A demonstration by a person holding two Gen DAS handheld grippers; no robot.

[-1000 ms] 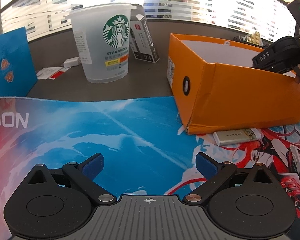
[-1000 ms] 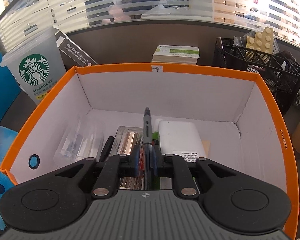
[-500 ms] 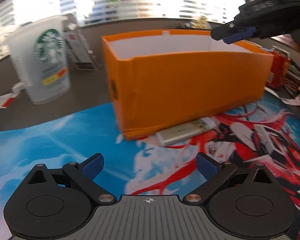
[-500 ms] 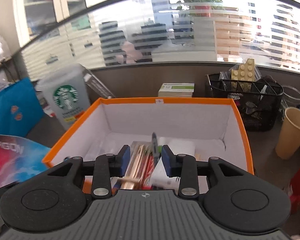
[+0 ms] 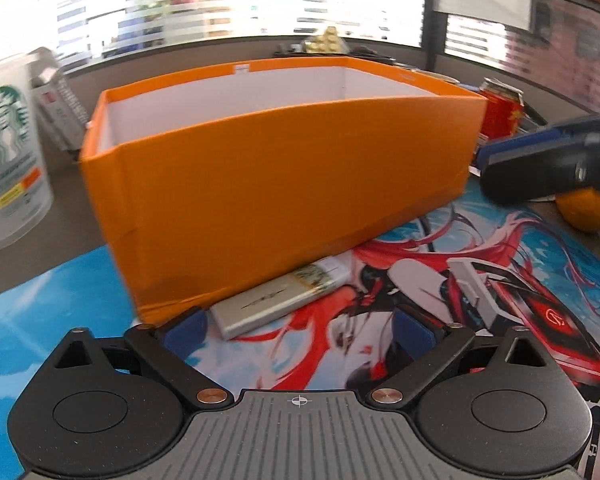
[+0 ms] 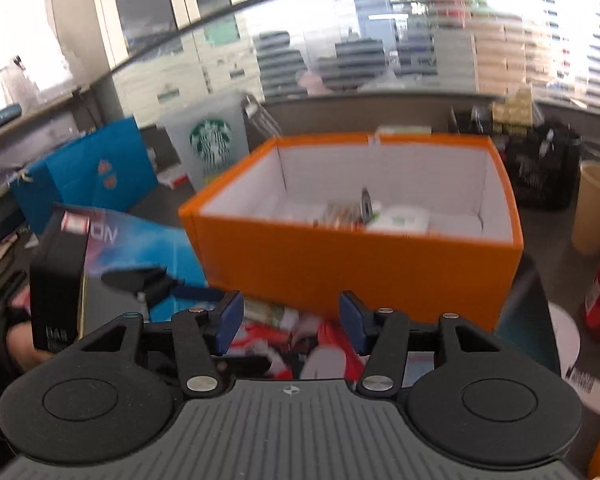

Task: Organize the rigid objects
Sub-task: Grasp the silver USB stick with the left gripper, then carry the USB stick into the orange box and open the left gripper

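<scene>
Orange box, white inside, standing on a desk mat printed in sky blue and white on one side and red, white and black anime artwork on the other. Silver-grey flat case with a green-and-white patterned end, beside the box. Frosted translucent cup bearing a green-and-white logo and yellow and orange labels. Blue paper bag with small orange motifs. Red can with gold print. Black mesh basket. Tan paper cup. Both grippers black with blue finger pads.
</scene>
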